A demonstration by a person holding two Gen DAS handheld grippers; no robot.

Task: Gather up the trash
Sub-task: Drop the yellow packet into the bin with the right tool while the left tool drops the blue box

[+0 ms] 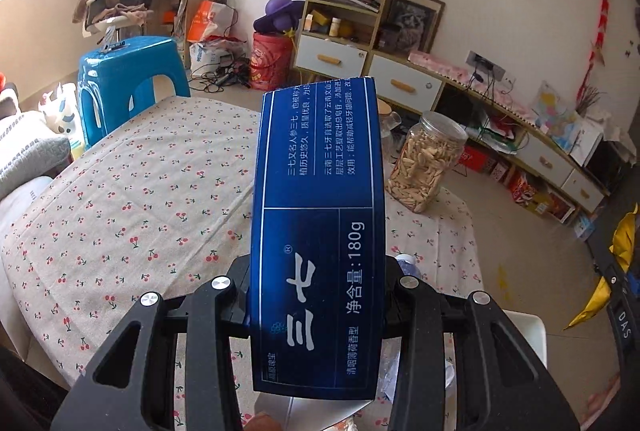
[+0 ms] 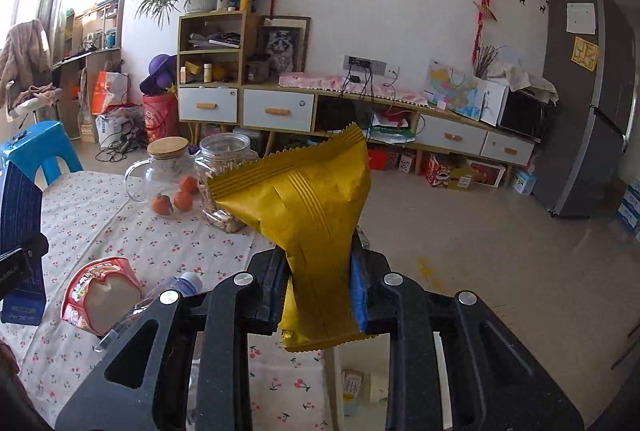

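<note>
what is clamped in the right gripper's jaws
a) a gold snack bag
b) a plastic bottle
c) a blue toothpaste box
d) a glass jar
a: the right gripper is shut on the gold snack bag; the blue toothpaste box is in the left gripper.

The box [image 1: 316,231] is deep blue with white lettering and thin white lines. The wrapper [image 2: 308,215] is gold with ribbed stripes. The cloth [image 1: 120,191] on the surface is beige, dotted with small red cherries. The stool [image 1: 128,79] is glossy blue. The crumpled packet [image 2: 100,295] is red and white. The fruits [image 2: 176,197] in the glass pot are orange.
</note>
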